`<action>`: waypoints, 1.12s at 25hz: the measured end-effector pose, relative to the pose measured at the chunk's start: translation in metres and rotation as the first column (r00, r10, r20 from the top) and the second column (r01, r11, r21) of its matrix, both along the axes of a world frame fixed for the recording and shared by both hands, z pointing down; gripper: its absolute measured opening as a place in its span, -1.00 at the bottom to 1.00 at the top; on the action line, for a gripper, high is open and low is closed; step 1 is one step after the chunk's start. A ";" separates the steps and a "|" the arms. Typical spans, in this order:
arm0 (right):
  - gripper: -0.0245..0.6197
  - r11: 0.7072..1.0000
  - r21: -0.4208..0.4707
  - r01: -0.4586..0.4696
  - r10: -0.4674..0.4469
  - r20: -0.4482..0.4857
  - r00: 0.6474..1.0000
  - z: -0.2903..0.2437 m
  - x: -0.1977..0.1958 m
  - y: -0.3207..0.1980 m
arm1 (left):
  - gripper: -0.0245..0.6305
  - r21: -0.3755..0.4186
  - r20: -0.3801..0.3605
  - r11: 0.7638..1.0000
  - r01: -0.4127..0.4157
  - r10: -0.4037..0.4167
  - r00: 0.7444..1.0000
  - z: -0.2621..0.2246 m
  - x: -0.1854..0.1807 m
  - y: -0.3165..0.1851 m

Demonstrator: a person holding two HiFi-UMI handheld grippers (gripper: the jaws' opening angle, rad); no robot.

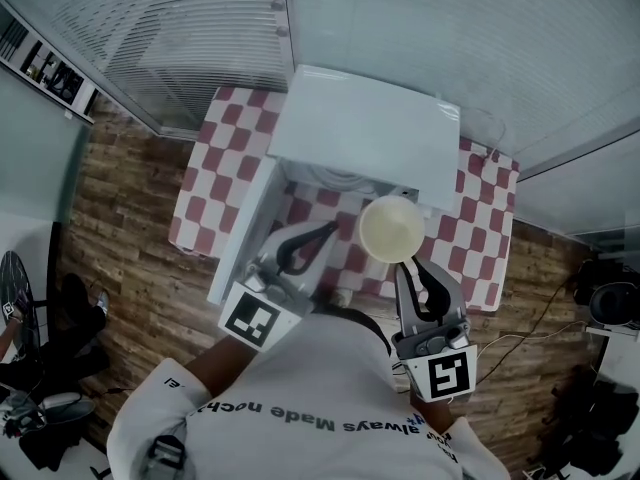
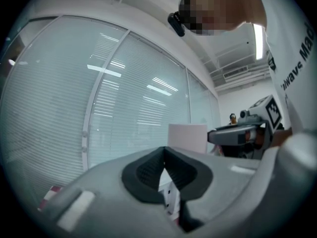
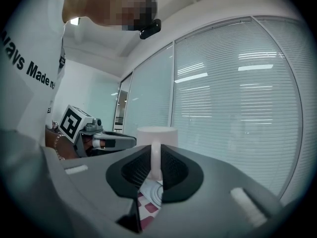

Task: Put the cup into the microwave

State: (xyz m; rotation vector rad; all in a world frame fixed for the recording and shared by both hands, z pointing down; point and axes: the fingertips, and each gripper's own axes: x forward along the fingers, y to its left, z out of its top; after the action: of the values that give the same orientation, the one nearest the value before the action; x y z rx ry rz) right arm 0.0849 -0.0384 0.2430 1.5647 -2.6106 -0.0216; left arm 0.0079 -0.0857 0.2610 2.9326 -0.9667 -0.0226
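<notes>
the right gripper (image 3: 156, 157) is clamped on the thin white handle of the cup (image 3: 157, 138), with the handle pinched upright between its dark pads. in the head view the cup (image 1: 392, 228) hangs in the air, mouth up, just in front of the microwave (image 1: 370, 128), near its right front corner and above the checkered table (image 1: 215, 178). the microwave's door (image 1: 245, 228) stands swung out on the left, so the way in looks open. the left gripper (image 2: 164, 152) has its jaws closed tip to tip with nothing between them. it sits low and to the left of the cup, close to the inner side of the door, though i cannot tell whether it touches it.

the step in hand looks like carrying the cup into the opening; it is not inside yet.

what could go wrong from here:
- the grip is on the handle alone (a narrow hold), so the cup may swing or twist between the pads if it is moved fast.
- the cup sits near the right side of the front, so its rim could knock the frame on the way in.
- the door could drift back toward the cup if nothing holds it.
- a tilted set-down could tip the cup over.
</notes>
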 end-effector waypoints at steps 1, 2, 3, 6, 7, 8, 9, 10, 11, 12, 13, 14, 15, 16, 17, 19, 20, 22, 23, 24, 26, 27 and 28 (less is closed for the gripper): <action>-0.80 1.000 -0.006 -0.001 0.001 0.000 1.000 0.003 -0.001 -0.001 | -0.92 -0.004 0.001 1.000 -0.002 0.002 1.000 0.003 0.000 -0.001; -0.80 1.000 -0.013 -0.003 0.003 -0.001 1.000 0.007 -0.001 -0.001 | -0.92 -0.009 0.003 1.000 -0.004 0.004 1.000 0.006 0.000 -0.001; -0.80 1.000 -0.022 -0.005 0.005 0.000 1.000 0.010 -0.001 -0.002 | -0.92 -0.016 0.005 1.000 -0.006 0.006 1.000 0.010 0.000 -0.001; -0.80 0.999 -0.045 -0.009 0.009 0.000 1.000 0.021 -0.002 -0.002 | -0.92 -0.038 0.005 0.999 -0.006 0.007 1.000 0.020 0.000 -0.002; -0.80 0.999 -0.050 -0.008 0.008 -0.001 1.000 0.024 -0.002 -0.002 | -0.92 -0.044 0.007 0.999 -0.007 0.007 1.000 0.023 0.001 -0.003; -0.80 0.998 -0.055 -0.007 0.007 -0.003 1.000 0.028 -0.002 -0.002 | -0.92 -0.050 0.010 0.999 -0.008 0.009 1.000 0.027 0.001 -0.004; -0.80 0.998 -0.061 -0.005 0.005 -0.004 1.000 0.032 -0.001 -0.002 | -0.92 -0.056 0.015 0.998 -0.010 0.011 1.000 0.031 0.002 -0.004; -0.80 0.998 -0.067 -0.003 0.002 -0.006 1.000 0.036 -0.001 -0.003 | -0.92 -0.062 0.020 0.998 -0.012 0.013 1.000 0.035 0.003 -0.005; -0.80 0.997 -0.073 0.000 0.000 -0.008 1.000 0.041 -0.001 -0.003 | -0.92 -0.068 0.025 0.998 -0.013 0.014 1.000 0.039 0.004 -0.006; -0.80 0.997 -0.078 0.001 -0.002 -0.008 1.000 0.045 -0.001 -0.004 | -0.92 -0.074 0.028 0.997 -0.013 0.015 0.999 0.044 0.004 -0.007; -0.80 0.997 -0.083 0.001 -0.002 -0.008 1.000 0.050 -0.001 -0.005 | -0.92 -0.079 0.031 0.997 -0.013 0.015 0.999 0.048 0.005 -0.008; -0.80 0.996 -0.087 0.001 -0.001 -0.007 1.000 0.055 -0.001 -0.005 | -0.92 -0.082 0.033 0.997 -0.012 0.015 0.999 0.052 0.005 -0.010; -0.80 0.996 -0.090 -0.001 0.000 -0.006 1.000 0.059 -0.001 -0.006 | -0.92 -0.084 0.036 0.996 -0.011 0.014 0.999 0.057 0.005 -0.011; -0.80 0.996 -0.092 -0.002 0.002 -0.005 1.000 0.063 -0.001 -0.008 | -0.92 -0.088 0.038 0.996 -0.009 0.012 0.999 0.061 0.005 -0.013; -0.80 0.995 -0.095 -0.004 0.003 -0.004 1.000 0.068 0.000 -0.009 | -0.92 -0.091 0.040 0.996 -0.007 0.011 0.999 0.065 0.005 -0.015; -0.80 0.994 -0.108 -0.007 0.006 -0.007 1.000 0.078 0.001 -0.011 | -0.92 -0.099 0.046 0.995 -0.004 0.009 0.999 0.075 0.006 -0.019; -0.80 0.993 -0.116 -0.008 0.007 -0.009 1.000 0.083 0.002 -0.013 | -0.92 -0.102 0.050 0.995 -0.004 0.009 0.999 0.080 0.006 -0.021; -0.80 0.991 -0.131 -0.010 0.009 -0.011 1.000 0.095 0.003 -0.015 | -0.92 -0.110 0.055 0.994 -0.005 0.011 0.998 0.089 0.007 -0.023; -0.80 0.990 -0.137 -0.011 0.010 -0.012 1.000 0.101 0.003 -0.016 | -0.92 -0.114 0.057 0.993 -0.006 0.012 0.998 0.095 0.008 -0.024; -0.80 0.990 -0.142 -0.012 0.011 -0.013 1.000 0.106 0.003 -0.017 | -0.92 -0.117 0.060 0.993 -0.007 0.014 0.998 0.100 0.008 -0.025; -0.80 0.989 -0.150 -0.014 0.012 -0.015 1.000 0.118 0.004 -0.020 | -0.92 -0.120 0.068 0.993 -0.007 0.016 0.998 0.111 0.009 -0.027; -0.80 0.988 -0.152 -0.014 0.012 -0.015 1.000 0.124 0.004 -0.021 | -0.92 -0.122 0.072 0.993 -0.006 0.015 0.997 0.117 0.010 -0.028; -0.80 0.988 -0.154 -0.016 0.014 -0.014 1.000 0.129 0.004 -0.023 | -0.92 -0.124 0.075 0.992 -0.004 0.013 0.997 0.123 0.011 -0.029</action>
State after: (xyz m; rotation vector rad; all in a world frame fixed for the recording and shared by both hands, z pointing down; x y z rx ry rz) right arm 0.0888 -0.0612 0.3717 1.5259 -2.5227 0.1671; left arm 0.0188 -0.1144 0.3838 2.8423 -0.9294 0.1439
